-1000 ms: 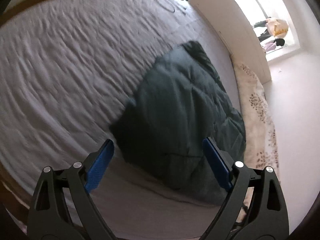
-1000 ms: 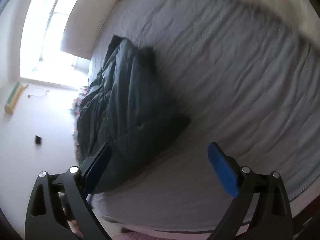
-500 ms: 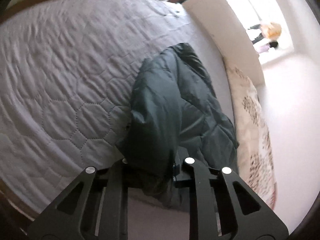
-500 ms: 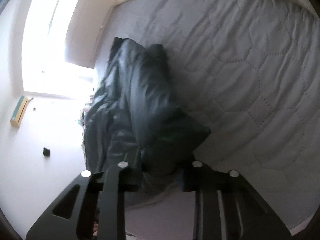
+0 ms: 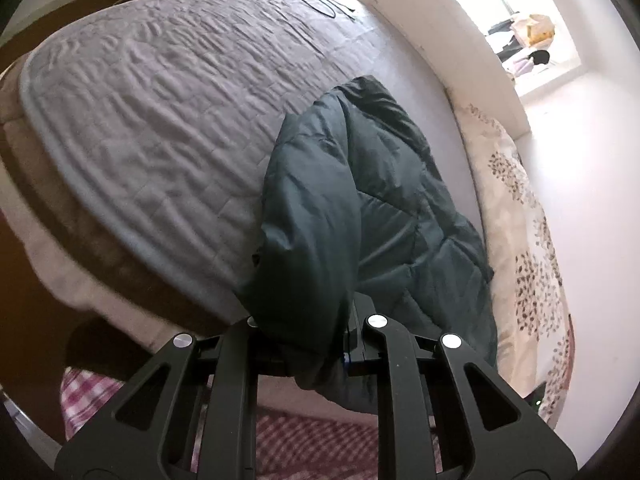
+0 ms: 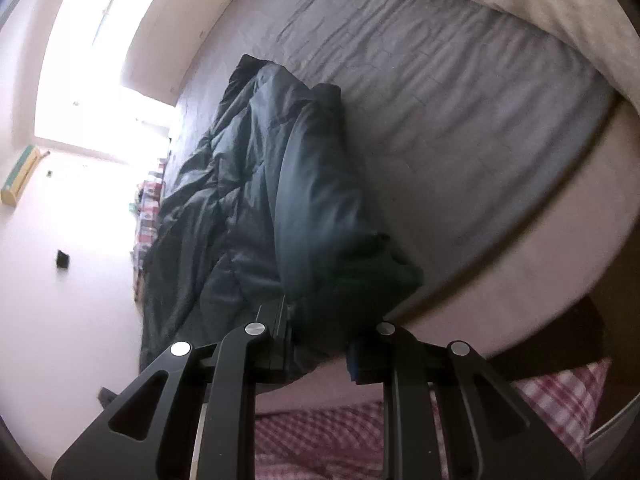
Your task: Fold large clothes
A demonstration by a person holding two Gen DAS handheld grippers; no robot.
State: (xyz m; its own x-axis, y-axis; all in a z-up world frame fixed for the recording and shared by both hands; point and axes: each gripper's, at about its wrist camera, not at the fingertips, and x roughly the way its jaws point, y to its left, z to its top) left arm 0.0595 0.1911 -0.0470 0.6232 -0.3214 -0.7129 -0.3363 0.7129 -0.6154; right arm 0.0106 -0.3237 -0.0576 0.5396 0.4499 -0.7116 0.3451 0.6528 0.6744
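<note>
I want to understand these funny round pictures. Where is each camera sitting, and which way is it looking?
Left wrist: sits on the left gripper, looking forward over the bed; its own black fingers pinch the dark green jacket.
Right wrist: sits on the right gripper, looking across the bed toward a bright window; its black fingers pinch the jacket too.
Shared: the same jacket, the grey bed and red checked cloth at the bottom.
</note>
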